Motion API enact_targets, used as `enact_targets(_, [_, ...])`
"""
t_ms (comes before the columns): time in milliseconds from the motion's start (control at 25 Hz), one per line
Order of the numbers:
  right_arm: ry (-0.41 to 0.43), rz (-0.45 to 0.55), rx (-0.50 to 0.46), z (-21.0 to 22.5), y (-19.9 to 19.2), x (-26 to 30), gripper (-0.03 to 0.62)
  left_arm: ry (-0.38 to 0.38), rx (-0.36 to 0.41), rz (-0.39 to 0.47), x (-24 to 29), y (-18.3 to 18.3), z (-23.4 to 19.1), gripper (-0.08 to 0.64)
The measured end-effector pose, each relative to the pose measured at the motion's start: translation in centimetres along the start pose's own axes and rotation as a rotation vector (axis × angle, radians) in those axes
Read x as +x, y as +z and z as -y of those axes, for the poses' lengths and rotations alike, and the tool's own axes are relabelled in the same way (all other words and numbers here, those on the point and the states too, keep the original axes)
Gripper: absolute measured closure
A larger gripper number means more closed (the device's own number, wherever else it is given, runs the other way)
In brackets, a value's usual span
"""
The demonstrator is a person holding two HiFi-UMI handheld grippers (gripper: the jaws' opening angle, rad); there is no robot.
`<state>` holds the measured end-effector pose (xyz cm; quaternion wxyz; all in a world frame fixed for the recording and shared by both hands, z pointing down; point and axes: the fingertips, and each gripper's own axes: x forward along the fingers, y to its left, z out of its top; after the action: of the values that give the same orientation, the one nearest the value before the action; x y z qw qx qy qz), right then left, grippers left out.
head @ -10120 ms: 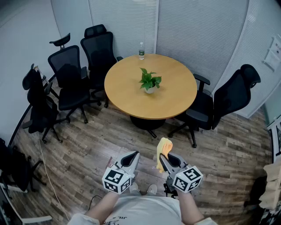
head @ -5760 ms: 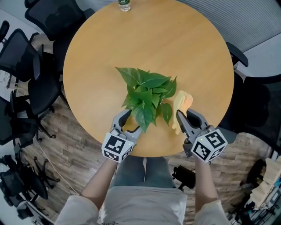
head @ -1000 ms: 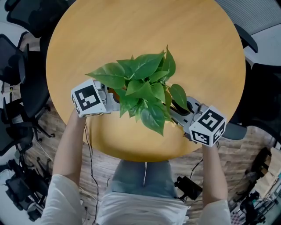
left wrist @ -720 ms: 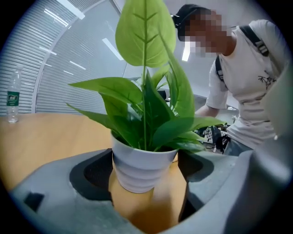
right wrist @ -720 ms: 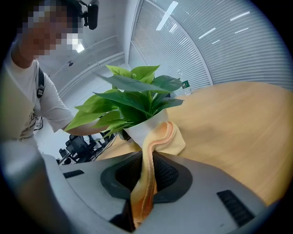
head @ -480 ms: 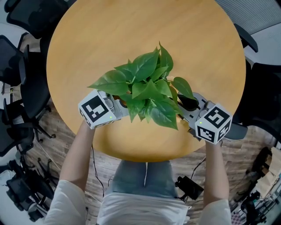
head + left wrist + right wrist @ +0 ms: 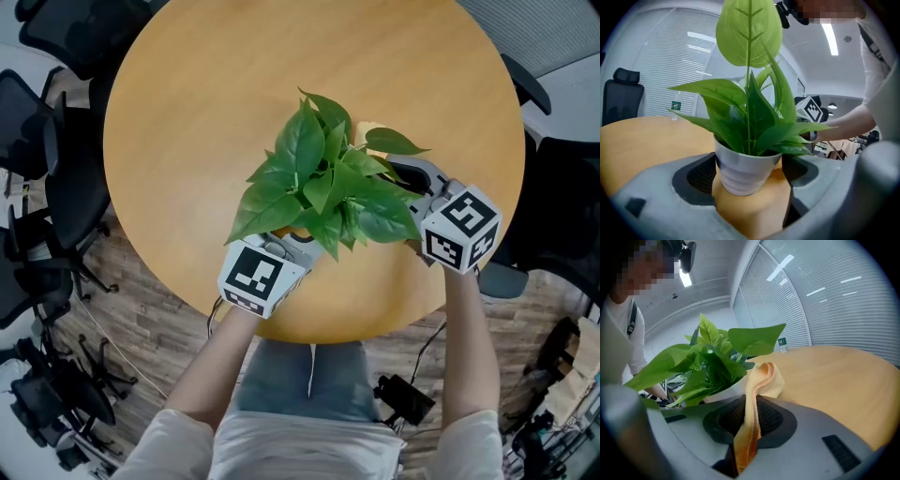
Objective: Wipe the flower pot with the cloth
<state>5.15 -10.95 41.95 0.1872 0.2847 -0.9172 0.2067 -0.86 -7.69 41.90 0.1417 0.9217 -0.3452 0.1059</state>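
- Pot (image 7: 740, 177): white, ribbed, planted. It sat over the table (image 7: 187, 112), between the left jaws. Whether its base rested on the wood could not be told.
- Left gripper (image 7: 750, 165): on the person's side of the pot, with its jaws closed against the pot's two flanks just under the rim, holding it.
- Right gripper (image 7: 750, 417): to the right of the pot, with its jaws pinched on a yellow cloth (image 7: 760, 378).
- Cloth: the free fold stood up past the jaw tips and lay at the pot's wall. Contact looked likely but was not certain.
- Leaves (image 7: 323, 178): broad, overhanging the pot all round. In the head view they hid the pot and nearly all of the cloth.
- Step in hand, as judged: wiping the pot's right flank while the left gripper steadied it.
- Method advised:
  - Keep the left hold firm but no tighter.
  - Press the cloth's loose fold, not the hard jaw tips, onto the wall.
  - Sweep along the ribs, under the rim.
  - Watch the right gripper view, since the leaves screened the head view.
- Risks, as judged:
  - A side push could tip the top-heavy plant.
  - The thin pinch of cloth could slip.
  - Leaves could snag on the right gripper.
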Motion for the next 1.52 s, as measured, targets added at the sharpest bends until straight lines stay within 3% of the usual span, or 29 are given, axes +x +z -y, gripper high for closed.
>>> enact_targets(160, [0.043,0.009,-0.020,-0.6,-0.1,-0.2,0.538,0.047,-0.032,0.015,0.3,0.1,0.1,0.117])
enact_targets(1160, [0.082,-0.013,0.020,-6.3,-4.3,-1.7,0.538,0.105,-0.024,-0.003,0.4,0.0,-0.1,0.117])
enact_targets(1360, [0.086,-0.013,0.023,-5.8,-4.4,-1.9,0.538,0.061,-0.016,-0.015,0.1,-0.2,-0.1,0.117])
enact_targets(1520, [0.089,-0.012,0.026,-5.6,-4.4,-1.9,0.538,-0.046,0.020,-0.040,-0.7,-1.0,0.4,0.115])
